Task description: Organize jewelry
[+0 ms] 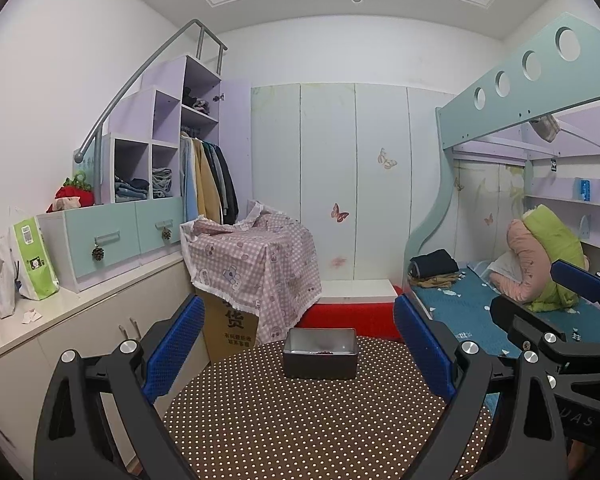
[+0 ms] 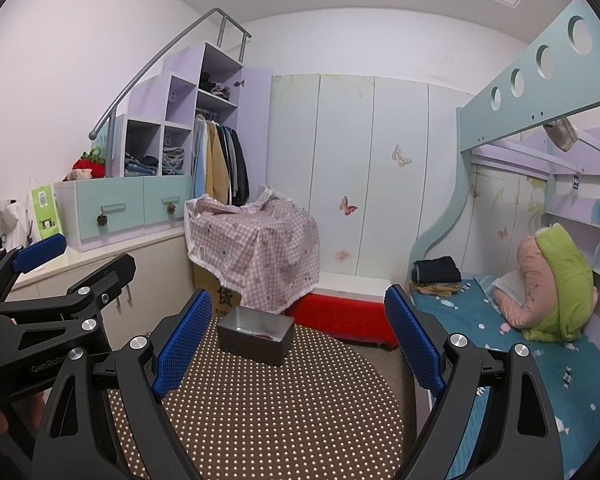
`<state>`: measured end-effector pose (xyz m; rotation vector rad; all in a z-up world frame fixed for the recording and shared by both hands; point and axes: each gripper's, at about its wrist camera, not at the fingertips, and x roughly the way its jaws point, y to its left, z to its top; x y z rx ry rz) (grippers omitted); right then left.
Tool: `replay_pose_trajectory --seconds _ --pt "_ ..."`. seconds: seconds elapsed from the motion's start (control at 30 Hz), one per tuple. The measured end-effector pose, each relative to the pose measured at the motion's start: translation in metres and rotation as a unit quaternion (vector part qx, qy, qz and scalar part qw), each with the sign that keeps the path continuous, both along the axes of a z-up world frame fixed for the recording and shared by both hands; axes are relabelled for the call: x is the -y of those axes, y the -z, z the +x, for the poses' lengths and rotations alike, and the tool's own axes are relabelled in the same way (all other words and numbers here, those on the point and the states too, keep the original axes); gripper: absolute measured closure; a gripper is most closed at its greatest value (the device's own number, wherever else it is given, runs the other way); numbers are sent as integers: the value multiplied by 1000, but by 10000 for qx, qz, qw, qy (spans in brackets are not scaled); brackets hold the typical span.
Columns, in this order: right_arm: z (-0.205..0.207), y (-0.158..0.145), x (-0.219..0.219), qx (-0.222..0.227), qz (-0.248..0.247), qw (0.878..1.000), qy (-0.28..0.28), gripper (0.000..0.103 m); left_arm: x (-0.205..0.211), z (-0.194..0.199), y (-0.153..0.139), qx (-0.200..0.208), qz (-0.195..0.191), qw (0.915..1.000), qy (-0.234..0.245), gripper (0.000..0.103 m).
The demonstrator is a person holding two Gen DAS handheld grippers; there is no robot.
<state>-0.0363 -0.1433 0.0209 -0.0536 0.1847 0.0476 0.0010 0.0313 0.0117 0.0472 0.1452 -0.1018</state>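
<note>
A grey open box (image 1: 320,354) stands at the far side of a round table with a brown dotted cloth (image 1: 320,420). A dark beaded piece of jewelry (image 1: 324,353) lies inside it. In the right wrist view the box (image 2: 256,336) is left of centre with reddish beads (image 2: 265,336) in it. My left gripper (image 1: 300,344) is open and empty, above the table short of the box. My right gripper (image 2: 300,338) is open and empty, to the right of the left one, which shows at the left edge (image 2: 40,276).
A cardboard box under a pink checked cloth (image 1: 256,256) stands behind the table. A red mat (image 1: 352,316) lies on the floor. A white counter (image 1: 60,304) with bags is on the left. A bunk bed with a blue sheet (image 1: 480,308) is on the right.
</note>
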Motion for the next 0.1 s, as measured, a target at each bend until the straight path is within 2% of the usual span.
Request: replay_pose_trajectory --seconds 0.1 --pt "1 -2 0 1 0 10000 1 18 0 0 1 9 14 10000 -11 11"
